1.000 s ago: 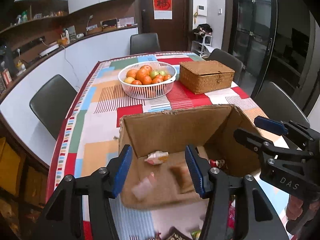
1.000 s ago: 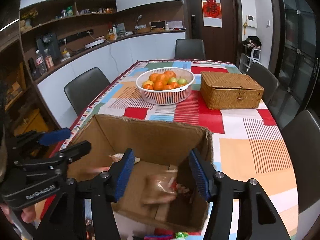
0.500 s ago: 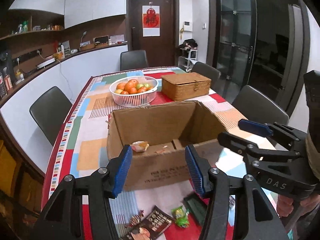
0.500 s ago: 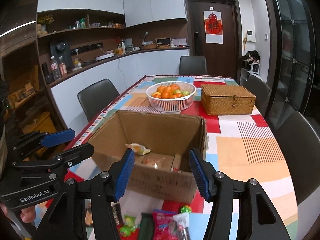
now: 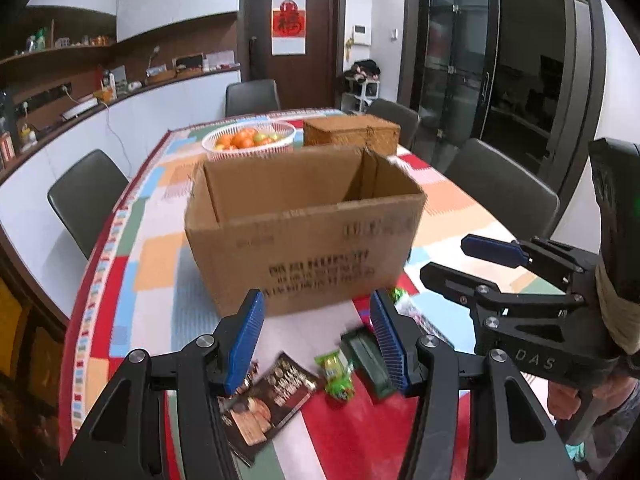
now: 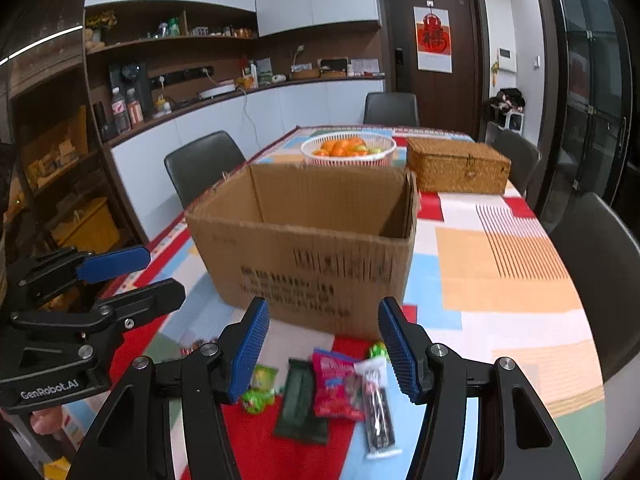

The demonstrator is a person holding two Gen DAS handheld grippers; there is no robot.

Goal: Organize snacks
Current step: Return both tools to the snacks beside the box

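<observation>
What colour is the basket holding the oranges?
White; the basket shows best in the right wrist view.

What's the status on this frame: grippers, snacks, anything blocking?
Left gripper and right gripper open, empty. Snack packets loose on table, near side of cardboard box. Nothing blocking.

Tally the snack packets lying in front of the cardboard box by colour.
Light green packets: 2
Dark green packet: 1
Pink packet: 1
Black-and-white packet: 1
Brown packet: 1
Total: 6
</observation>
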